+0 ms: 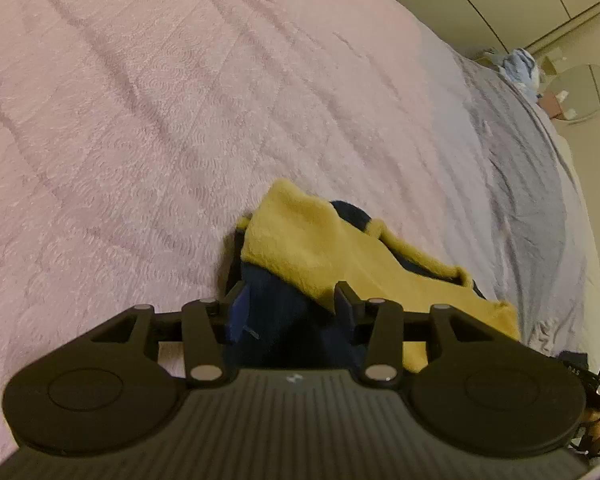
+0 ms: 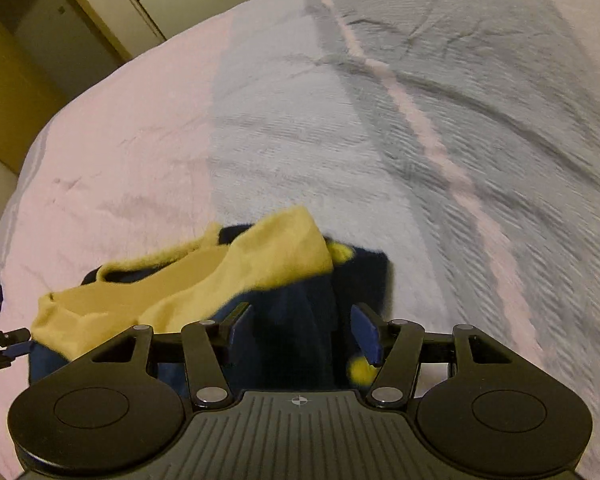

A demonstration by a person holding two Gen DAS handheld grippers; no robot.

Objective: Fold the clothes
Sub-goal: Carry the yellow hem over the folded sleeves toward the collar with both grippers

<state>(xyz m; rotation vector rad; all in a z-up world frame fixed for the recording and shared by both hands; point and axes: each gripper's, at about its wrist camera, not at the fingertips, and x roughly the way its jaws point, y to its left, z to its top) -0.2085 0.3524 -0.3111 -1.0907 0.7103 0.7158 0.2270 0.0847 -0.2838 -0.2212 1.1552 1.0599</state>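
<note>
Lying: fuzzy yellow and navy fleece garment (image 1: 332, 248) bunched on pink quilted bedspread (image 1: 140, 120)
Left gripper (image 1: 290, 304): released, jaws apart, navy cloth between them
Right gripper (image 2: 300, 330): released, above navy part

One garment (image 1: 320, 248) of yellow and navy fleece lies on one bed (image 1: 140, 120). Two hand-held grippers show: the left hand-held gripper (image 1: 292, 304) and the right hand-held gripper (image 2: 304, 332), each with two fingers. One round mirror (image 1: 584, 92) is by the wall.
</note>
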